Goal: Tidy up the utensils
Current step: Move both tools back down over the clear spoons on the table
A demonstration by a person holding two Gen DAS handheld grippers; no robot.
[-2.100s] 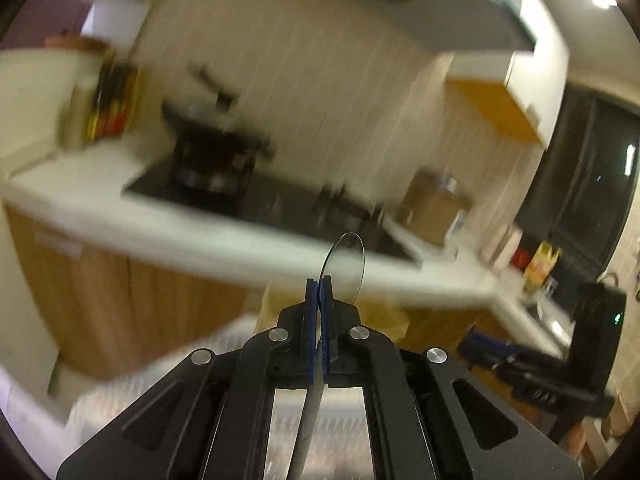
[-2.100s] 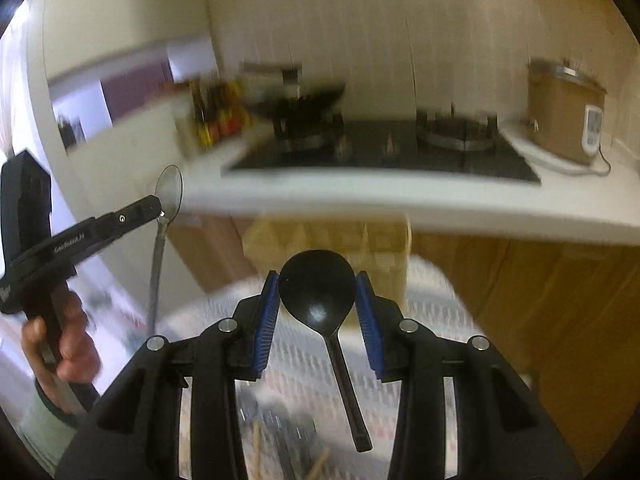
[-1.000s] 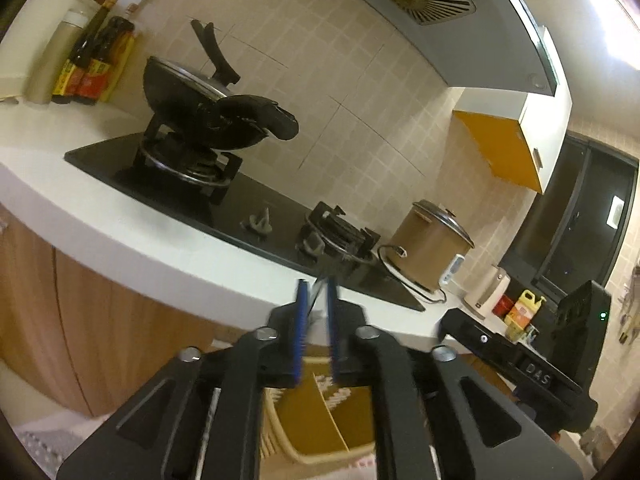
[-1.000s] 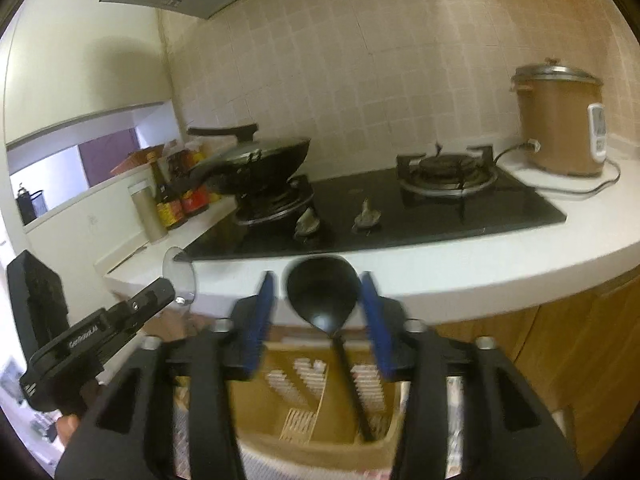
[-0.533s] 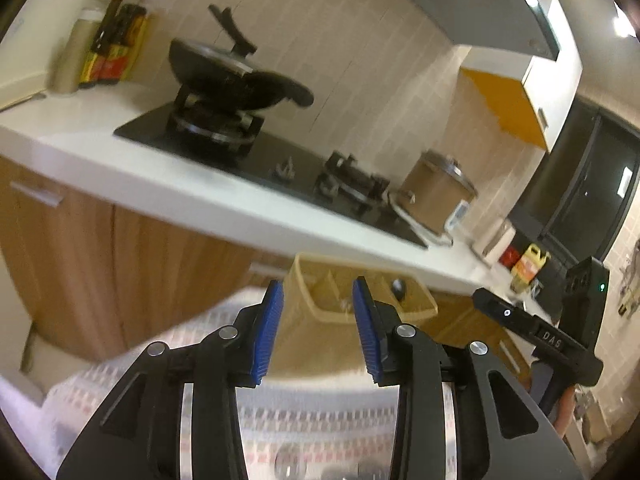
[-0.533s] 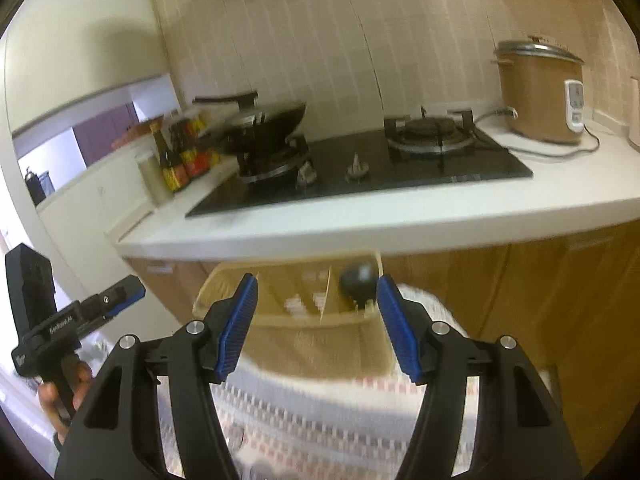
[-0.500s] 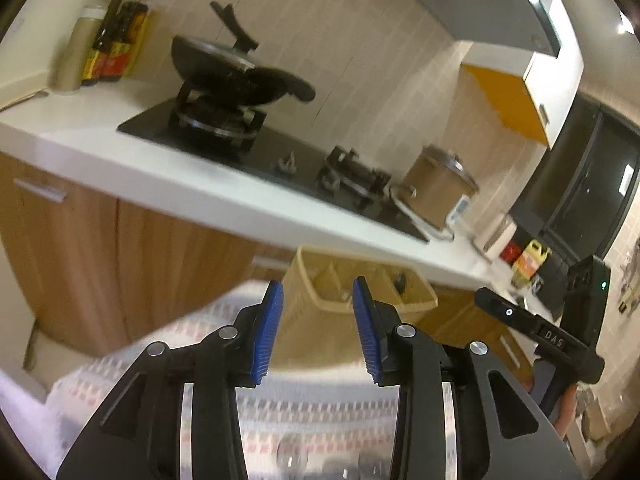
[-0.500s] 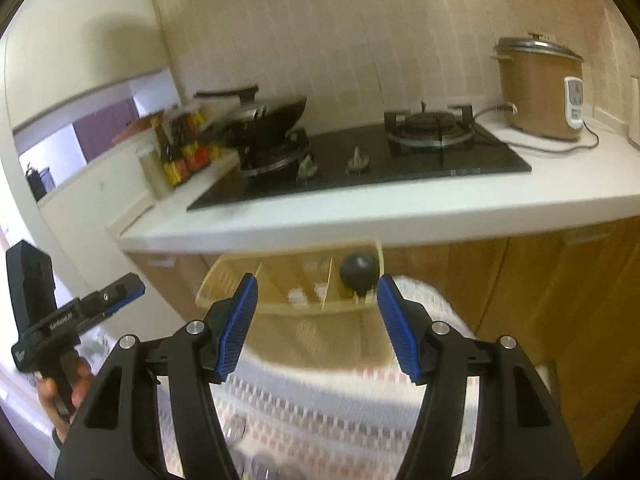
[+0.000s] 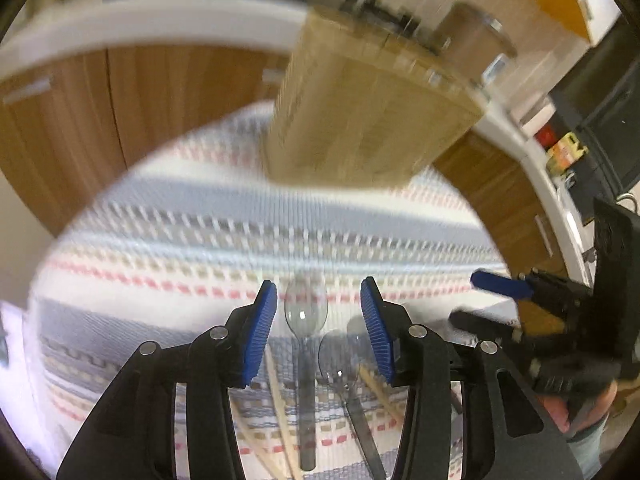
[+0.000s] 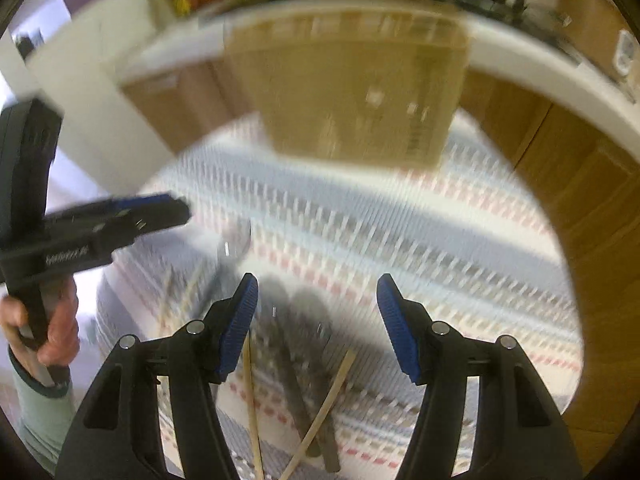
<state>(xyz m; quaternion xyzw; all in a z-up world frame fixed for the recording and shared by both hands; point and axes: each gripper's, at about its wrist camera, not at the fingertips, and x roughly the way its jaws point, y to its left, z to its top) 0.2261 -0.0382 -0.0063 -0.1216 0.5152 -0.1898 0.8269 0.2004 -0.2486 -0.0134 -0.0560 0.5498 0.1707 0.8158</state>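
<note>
Both views are motion-blurred. My left gripper [image 9: 319, 322] is open and empty, low over the striped cloth [image 9: 200, 248]. A clear plastic spoon [image 9: 305, 328] lies between its fingers on the cloth, with a second clear spoon [image 9: 340, 360] and wooden chopsticks [image 9: 280, 404] beside it. My right gripper [image 10: 317, 318] is open and empty above two dark spoons [image 10: 304, 344] and crossed chopsticks [image 10: 324, 404]. The beige utensil basket [image 9: 368, 120] stands at the cloth's far edge; it also shows in the right wrist view [image 10: 352, 92].
Wooden cabinet fronts [image 9: 120, 96] and a white counter edge [image 9: 160, 12] rise behind the basket. The right gripper shows at the right of the left wrist view [image 9: 500, 284]. The left gripper shows at the left of the right wrist view [image 10: 120, 220].
Both grippers let go of their spoons into the basket, opened, then dropped from basket height down toward the utensils lying on the cloth.
</note>
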